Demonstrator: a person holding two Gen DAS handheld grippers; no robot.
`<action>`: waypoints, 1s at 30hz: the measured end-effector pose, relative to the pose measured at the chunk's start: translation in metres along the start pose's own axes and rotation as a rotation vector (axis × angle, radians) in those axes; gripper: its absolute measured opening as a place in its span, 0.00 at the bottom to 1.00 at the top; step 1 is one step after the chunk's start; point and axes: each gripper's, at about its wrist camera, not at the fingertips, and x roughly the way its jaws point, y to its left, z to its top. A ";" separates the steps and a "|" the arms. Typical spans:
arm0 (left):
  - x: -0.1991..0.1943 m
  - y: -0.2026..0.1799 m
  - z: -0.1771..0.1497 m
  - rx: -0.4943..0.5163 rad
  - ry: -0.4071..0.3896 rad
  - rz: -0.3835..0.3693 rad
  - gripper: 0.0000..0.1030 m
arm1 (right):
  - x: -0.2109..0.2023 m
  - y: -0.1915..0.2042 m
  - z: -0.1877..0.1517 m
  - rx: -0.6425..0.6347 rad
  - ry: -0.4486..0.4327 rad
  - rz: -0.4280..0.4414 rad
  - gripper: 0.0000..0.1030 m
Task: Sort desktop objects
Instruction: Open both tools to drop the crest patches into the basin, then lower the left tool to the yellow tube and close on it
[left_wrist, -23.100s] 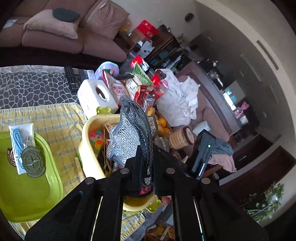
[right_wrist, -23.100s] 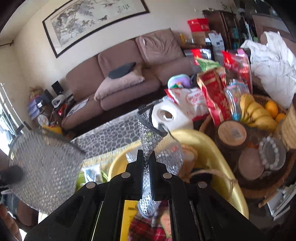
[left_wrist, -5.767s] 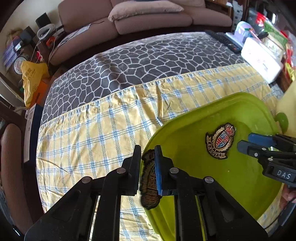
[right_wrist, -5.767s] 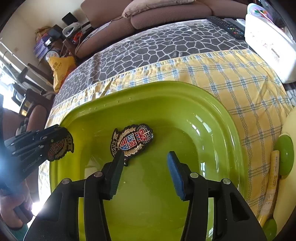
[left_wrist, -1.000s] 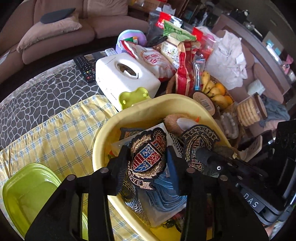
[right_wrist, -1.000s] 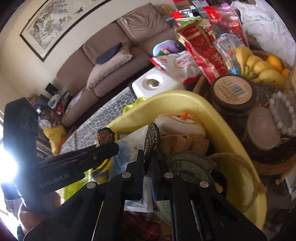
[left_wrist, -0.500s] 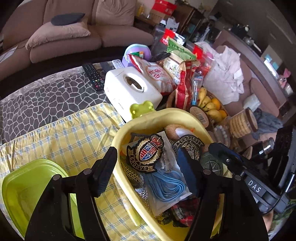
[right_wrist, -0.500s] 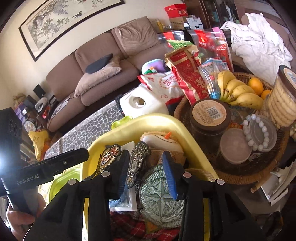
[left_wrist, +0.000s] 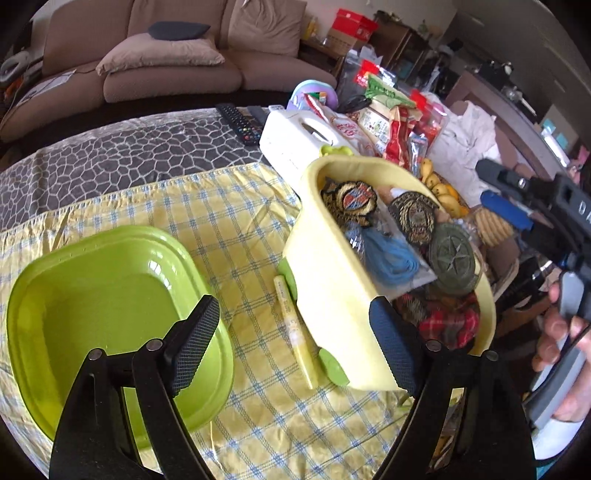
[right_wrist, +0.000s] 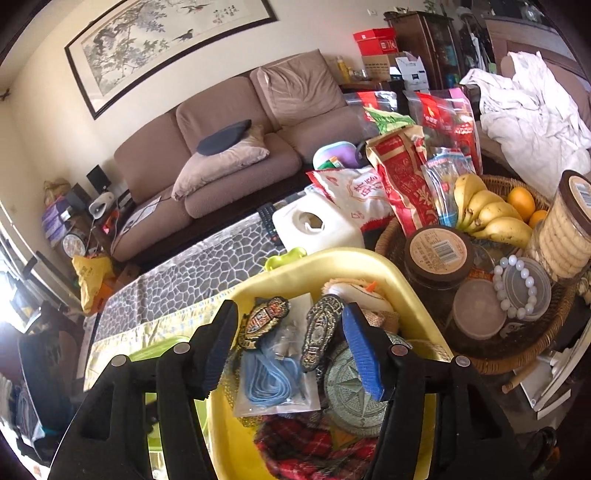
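Both the left claw (left_wrist: 291, 343) and right claw (right_wrist: 291, 350) gape released above the pale yellow plastic tub (left_wrist: 325, 266) of embroidered patches (left_wrist: 349, 201).

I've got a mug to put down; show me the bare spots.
Free: the green tray; checked cloth between it and the yellow basket; grey patterned cloth beyond. Crowded: the basket, and the snack bags and wicker basket behind.

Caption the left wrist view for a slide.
Open left gripper above checked cloth, between the bare green tray and the yellow bin holding patches.
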 end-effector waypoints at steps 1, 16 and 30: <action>0.000 0.002 -0.011 -0.003 0.006 0.009 0.79 | -0.004 0.005 0.000 -0.009 -0.006 0.006 0.59; 0.055 -0.020 -0.099 0.024 0.047 0.149 0.68 | -0.028 0.031 -0.033 -0.018 -0.002 0.045 0.60; 0.109 -0.042 -0.101 0.051 0.060 0.229 0.53 | -0.024 0.022 -0.037 -0.027 0.005 0.057 0.62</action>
